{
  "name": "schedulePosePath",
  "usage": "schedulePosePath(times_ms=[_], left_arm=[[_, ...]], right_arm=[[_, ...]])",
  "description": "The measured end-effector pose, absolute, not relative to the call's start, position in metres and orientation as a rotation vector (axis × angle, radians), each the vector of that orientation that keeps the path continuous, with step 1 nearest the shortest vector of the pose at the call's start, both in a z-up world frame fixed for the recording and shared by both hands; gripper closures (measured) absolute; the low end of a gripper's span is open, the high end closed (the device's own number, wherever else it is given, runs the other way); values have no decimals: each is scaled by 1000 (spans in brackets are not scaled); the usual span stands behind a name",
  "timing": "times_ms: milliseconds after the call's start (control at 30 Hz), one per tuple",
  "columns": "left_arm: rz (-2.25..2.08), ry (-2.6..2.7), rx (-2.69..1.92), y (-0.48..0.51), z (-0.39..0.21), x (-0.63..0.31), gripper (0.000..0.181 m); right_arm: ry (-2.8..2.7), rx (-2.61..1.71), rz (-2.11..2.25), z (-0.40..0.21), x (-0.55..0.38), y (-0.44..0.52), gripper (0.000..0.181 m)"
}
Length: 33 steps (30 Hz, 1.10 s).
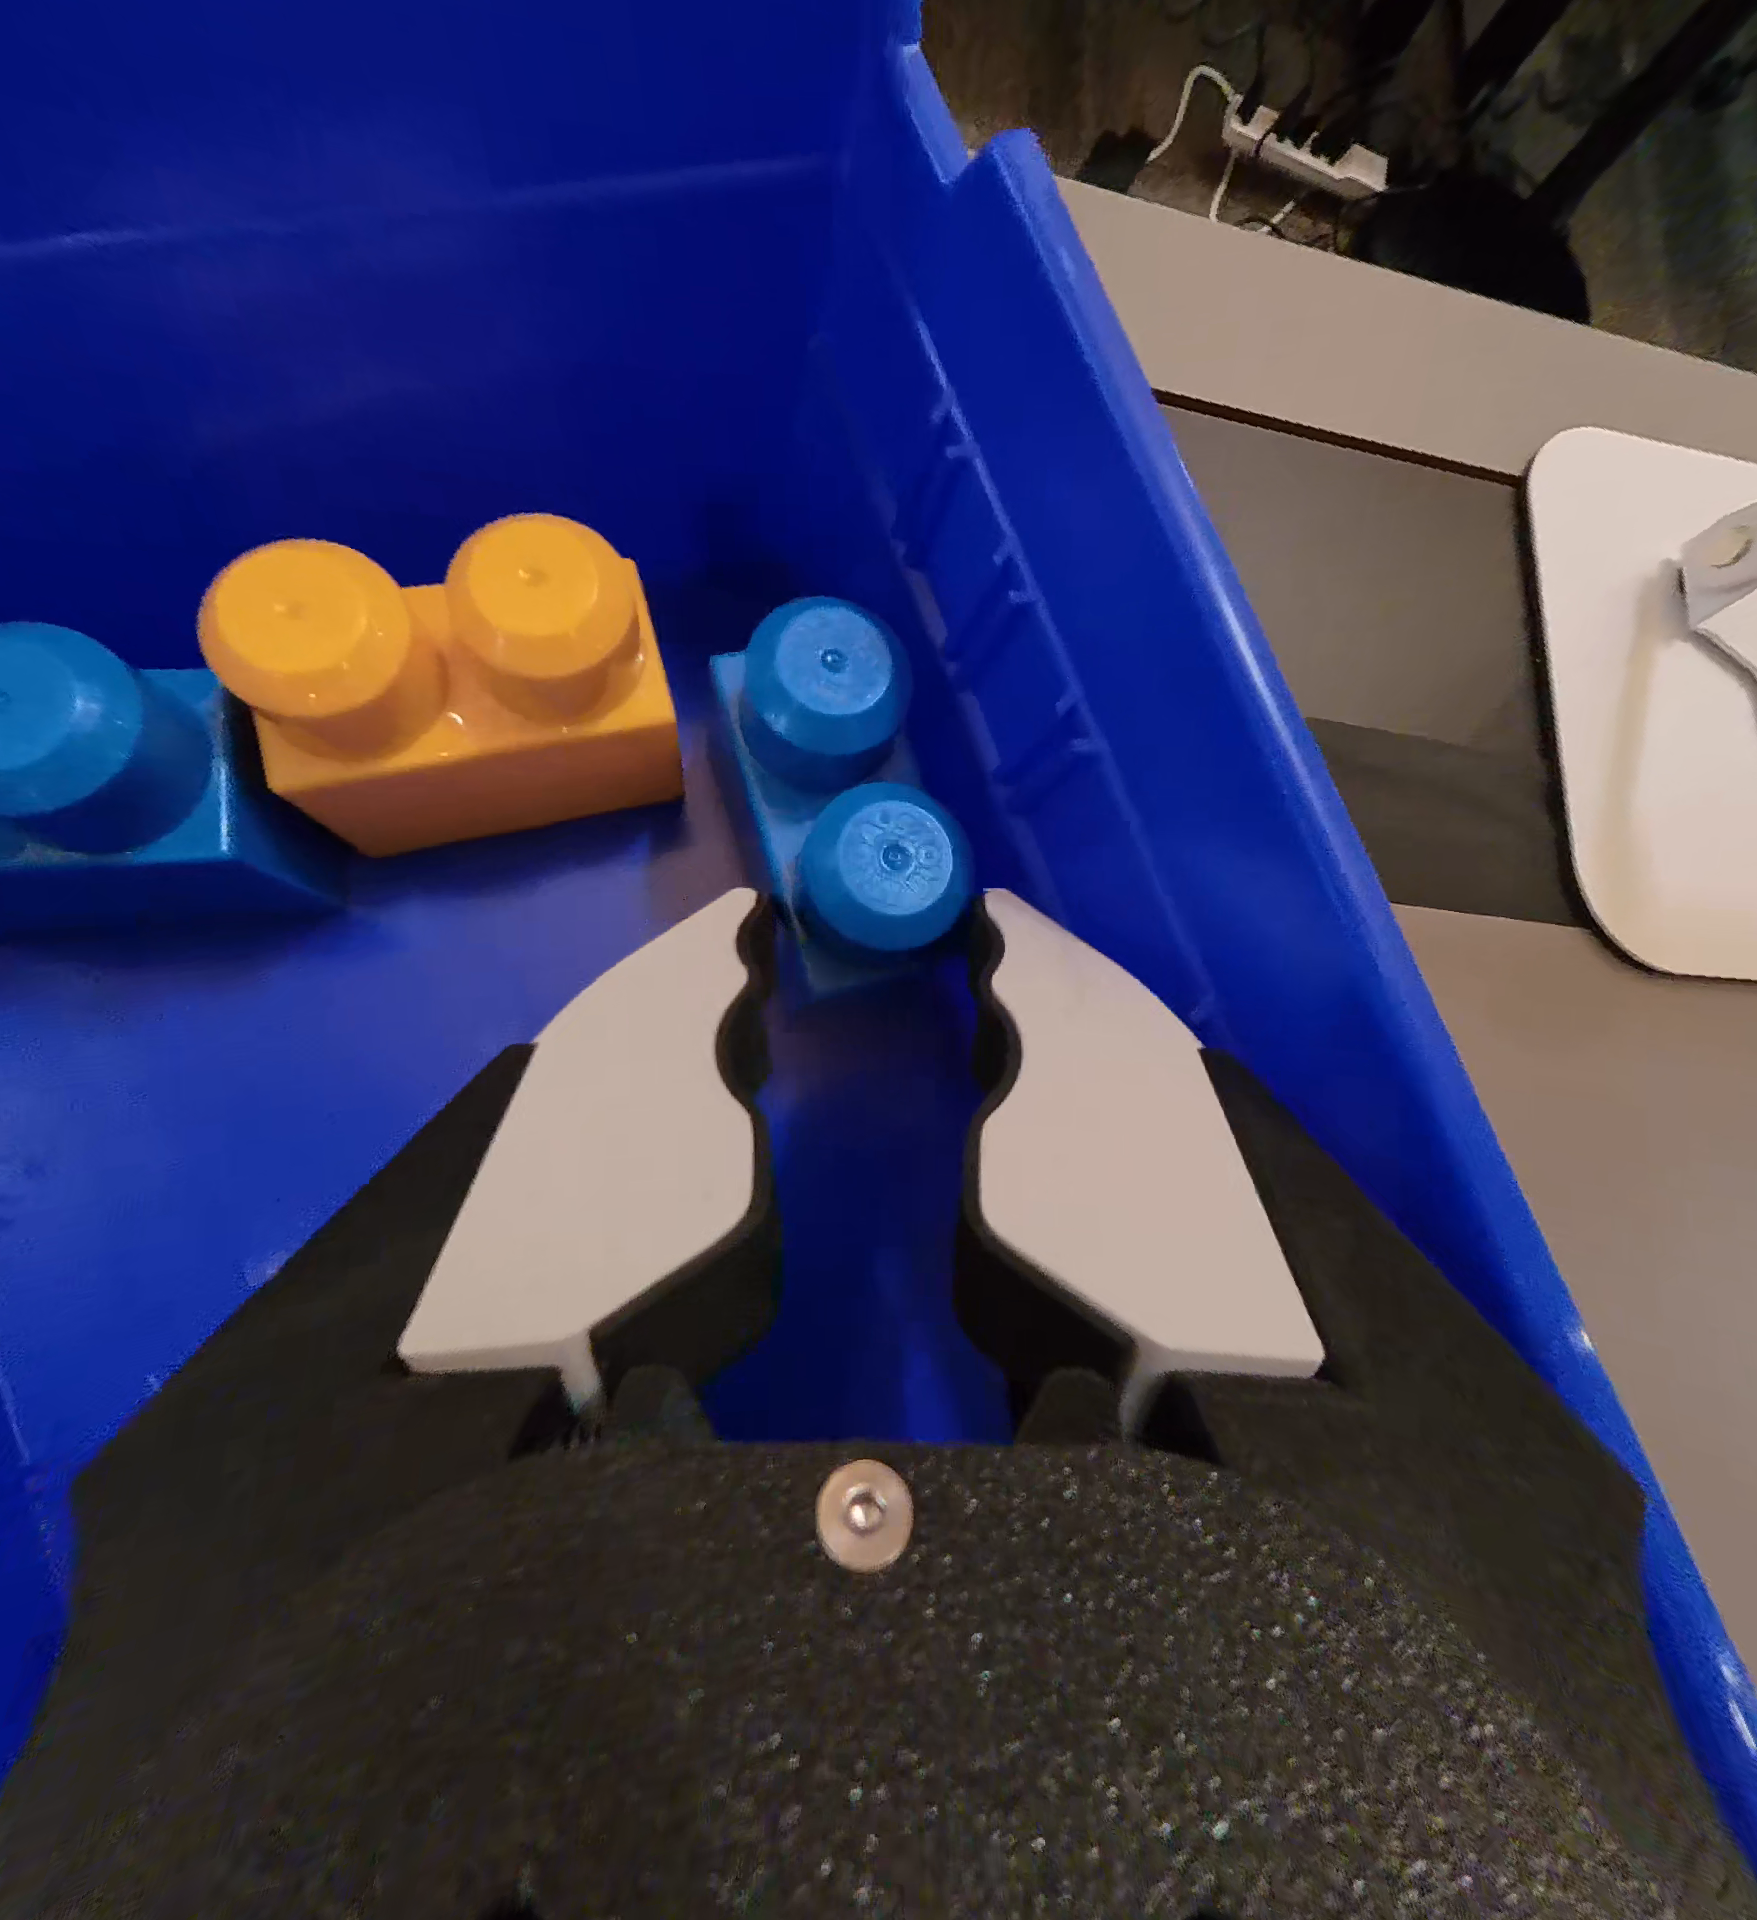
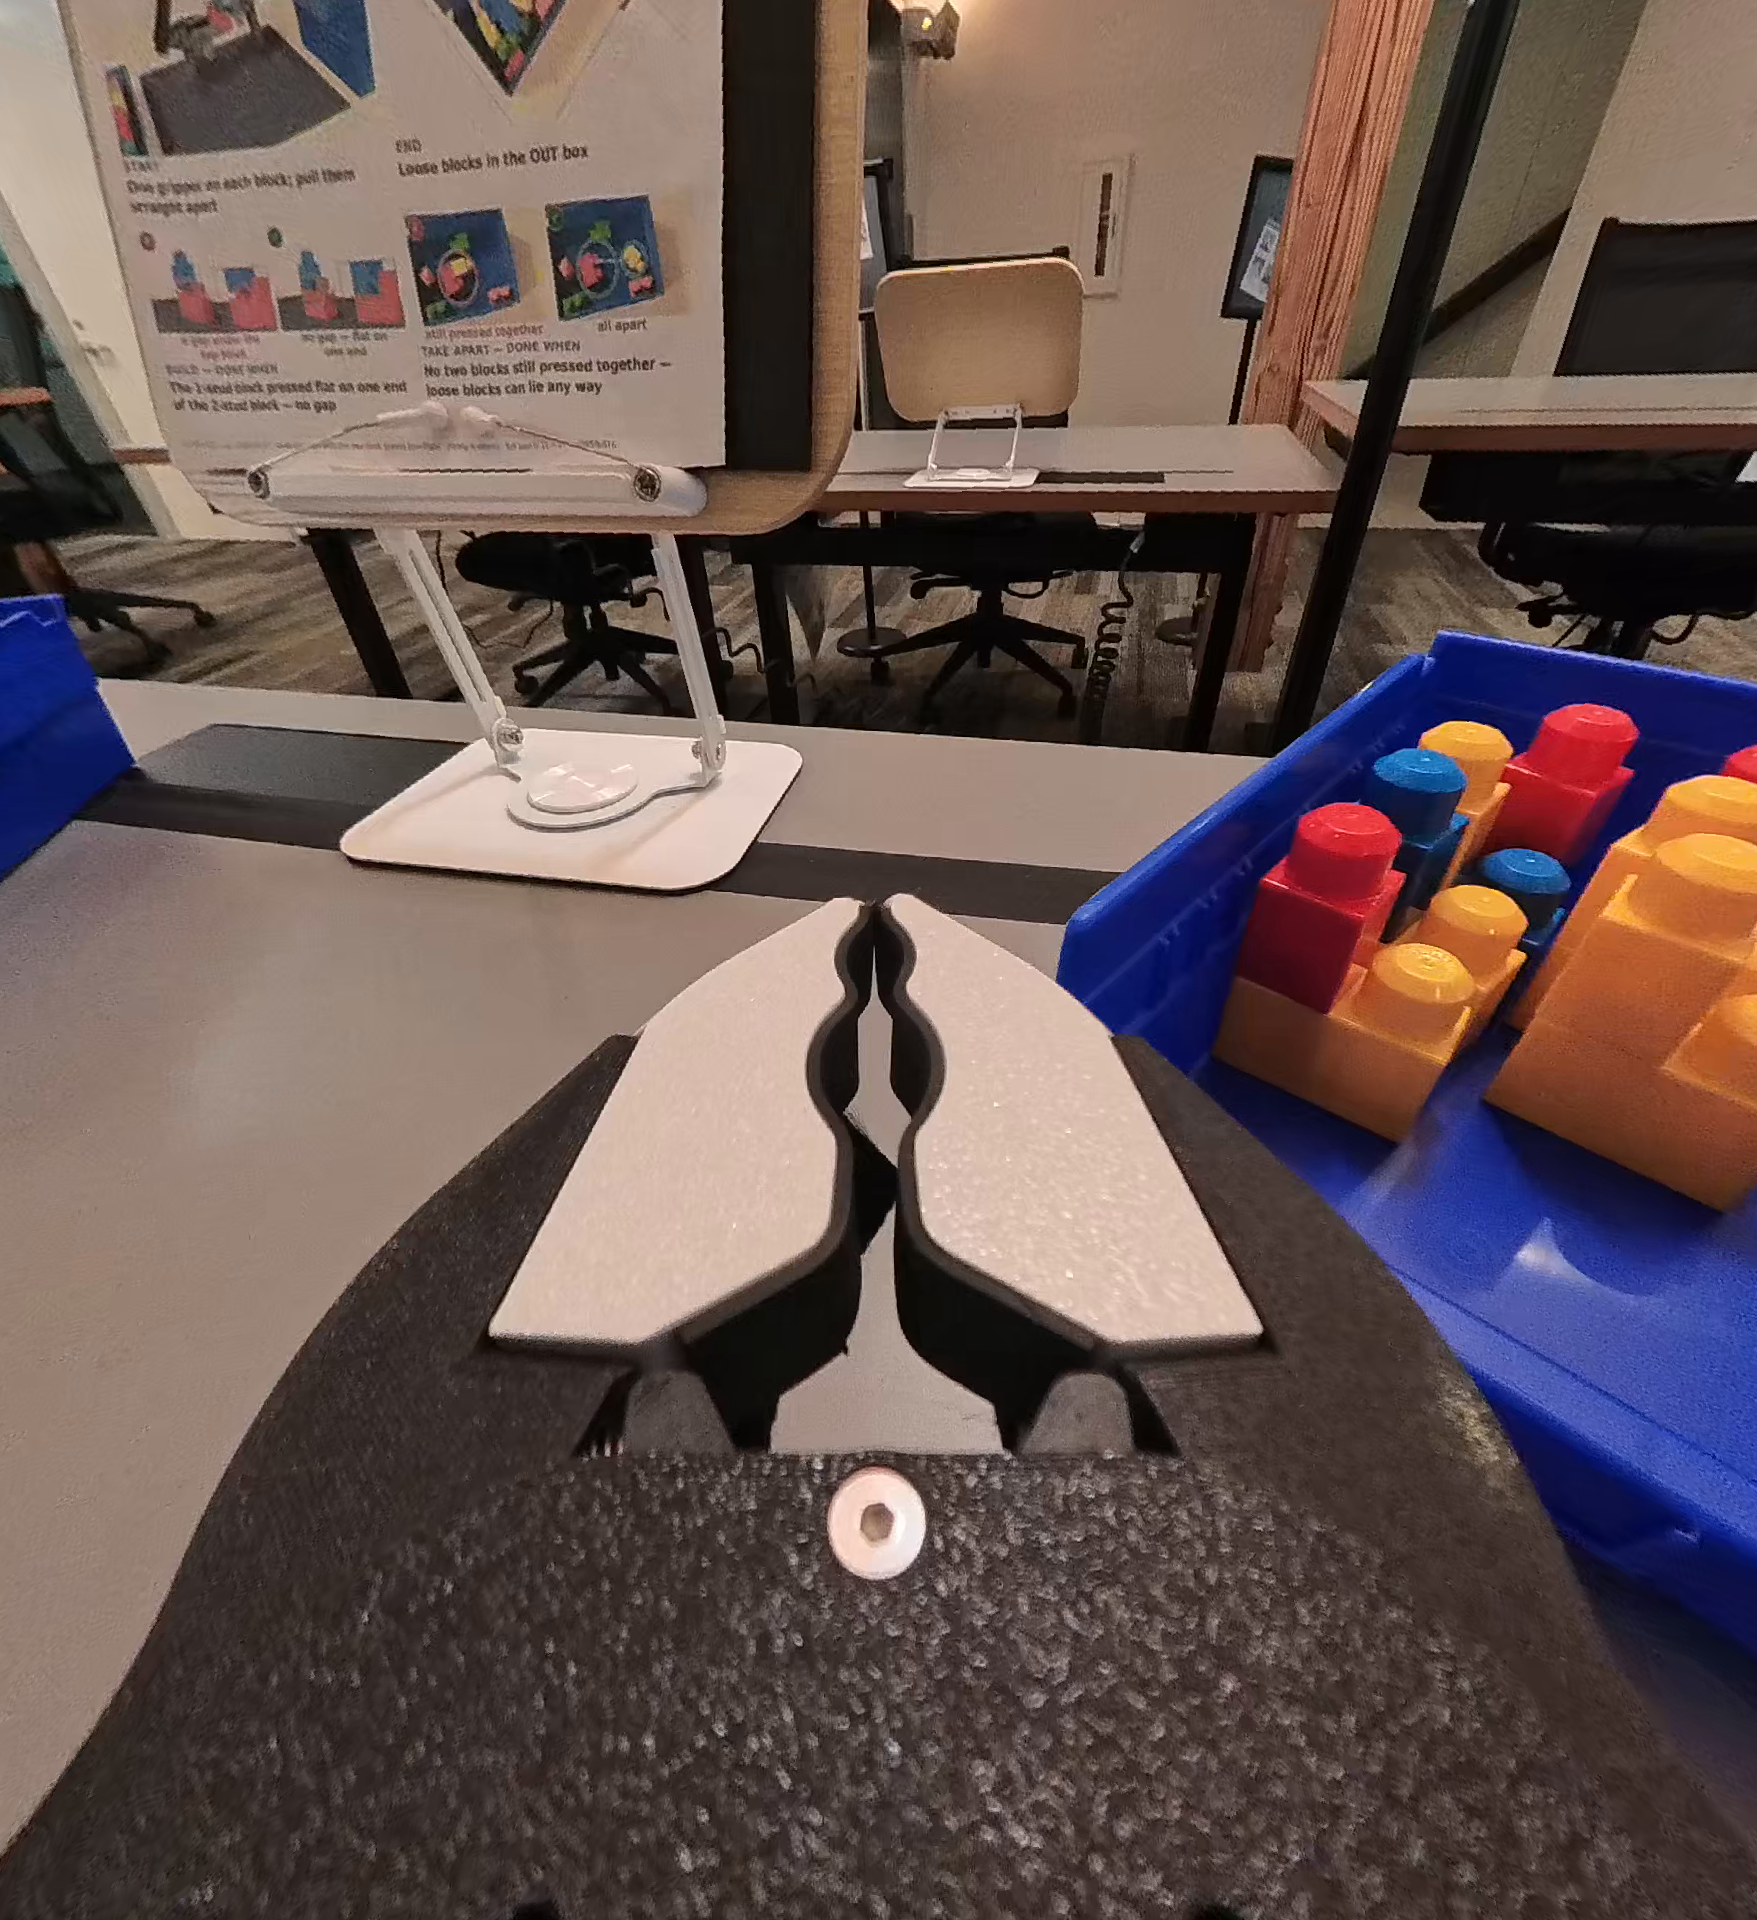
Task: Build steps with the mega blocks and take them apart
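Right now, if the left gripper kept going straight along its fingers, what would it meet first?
The left gripper, open, would meet the two-stud blue block lying beside the blue bin's wall; its near stud already sits between the fingertips.

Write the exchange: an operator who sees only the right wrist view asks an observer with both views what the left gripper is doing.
Operator: Where is the left gripper?
Observer: The left gripper is inside a blue bin, flanking a blue two-stud block beside the wall. I cannot tell whether it grips.
Operator: What else lies in that bin?
Observer: An orange two-stud block, with another blue block beside it.
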<state>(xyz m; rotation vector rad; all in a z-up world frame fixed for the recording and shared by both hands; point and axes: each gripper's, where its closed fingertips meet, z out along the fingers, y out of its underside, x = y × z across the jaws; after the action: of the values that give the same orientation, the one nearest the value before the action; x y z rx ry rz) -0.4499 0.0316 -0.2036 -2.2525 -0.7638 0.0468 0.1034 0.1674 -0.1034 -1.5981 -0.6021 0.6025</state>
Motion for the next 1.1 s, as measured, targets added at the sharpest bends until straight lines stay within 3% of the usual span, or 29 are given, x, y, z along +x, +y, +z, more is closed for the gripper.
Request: schedulePosePath(times_ms=[267, 567, 800, 1100], left_arm=[[212, -684, -2276, 26, -194, -457, 147], [241, -468, -2083, 1, -104, -445, 148], [-176, -4, -1965, -12, -45, -291, 148], [-449, 427, -1878, -33, -97, -92, 148]], right_arm=[[-600, -1590, 590, -102, 107, 168, 181], [-646, -1567, 589, -99, 101, 163, 181], [-833, -1478, 699, -95, 73, 134, 181], [-945, -1433, 765, -95, 61, 105, 179]])
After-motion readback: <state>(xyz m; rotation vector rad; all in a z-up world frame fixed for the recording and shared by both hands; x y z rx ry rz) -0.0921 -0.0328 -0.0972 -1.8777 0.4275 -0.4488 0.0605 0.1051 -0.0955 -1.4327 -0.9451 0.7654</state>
